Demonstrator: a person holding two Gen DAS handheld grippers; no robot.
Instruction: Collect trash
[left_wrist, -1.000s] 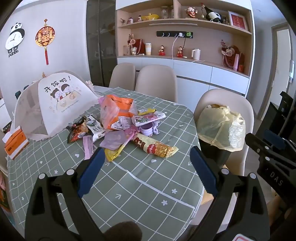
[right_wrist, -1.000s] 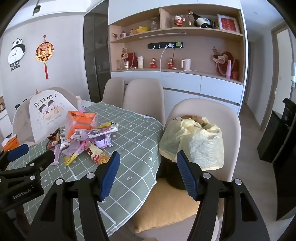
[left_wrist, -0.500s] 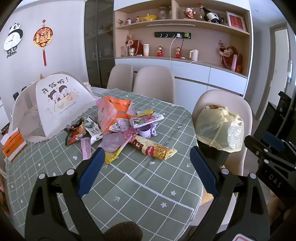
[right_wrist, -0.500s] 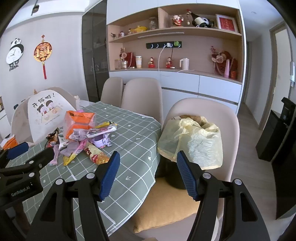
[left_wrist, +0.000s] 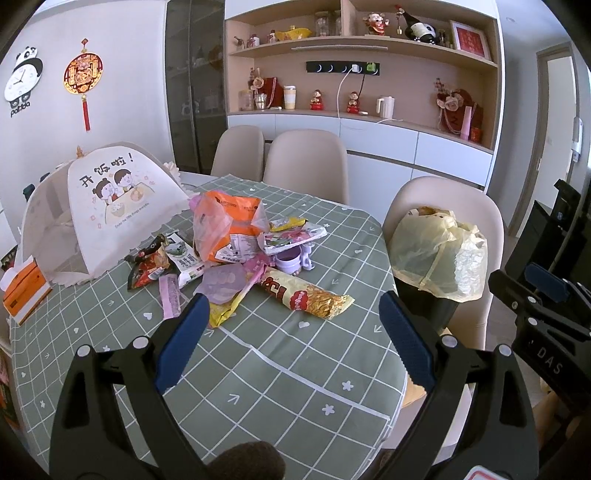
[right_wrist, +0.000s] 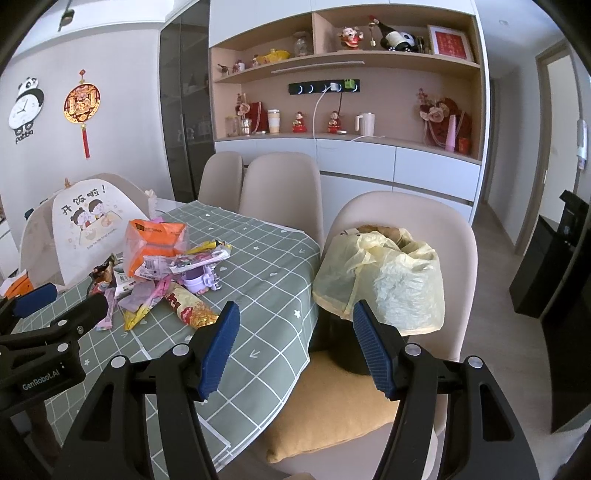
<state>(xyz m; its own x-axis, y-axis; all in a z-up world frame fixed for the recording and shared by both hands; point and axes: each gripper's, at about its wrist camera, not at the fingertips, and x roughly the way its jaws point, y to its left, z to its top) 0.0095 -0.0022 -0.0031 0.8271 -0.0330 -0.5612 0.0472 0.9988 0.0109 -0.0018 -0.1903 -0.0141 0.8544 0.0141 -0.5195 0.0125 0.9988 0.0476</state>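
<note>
My left gripper (left_wrist: 290, 332) hangs above the near part of the table (left_wrist: 280, 373), jaws spread wide, nothing between them. My right gripper (right_wrist: 295, 341) is off the table's right edge, jaws also spread and empty, pointing at the gap between the tablecloth and the bin. Trash pile sits mid-table, toward the far side: an orange plastic bag (left_wrist: 225, 229) at the back, a gold-and-red snack wrapper (left_wrist: 306, 295) lying flat at the pile's near right, closest to the table's right edge, a yellow wrapper (left_wrist: 223, 314) just left of it, a pale purple wrapper (left_wrist: 221, 282) on top of that, a pink strip wrapper (left_wrist: 170, 299) further left, and a red-black snack packet (left_wrist: 146, 264) at the left end. A small purple cup (left_wrist: 291, 258) stands in the pile under a printed wrapper (left_wrist: 295, 236). The black trash bin (right_wrist: 376, 284) with its yellow liner bag stands on the beige chair (right_wrist: 454, 236) beside the table's right edge, on a mustard cushion (right_wrist: 332, 410). A mesh food cover (left_wrist: 103, 206) stands at the table's far left, an orange tissue box (left_wrist: 22, 291) at the left edge.
</note>
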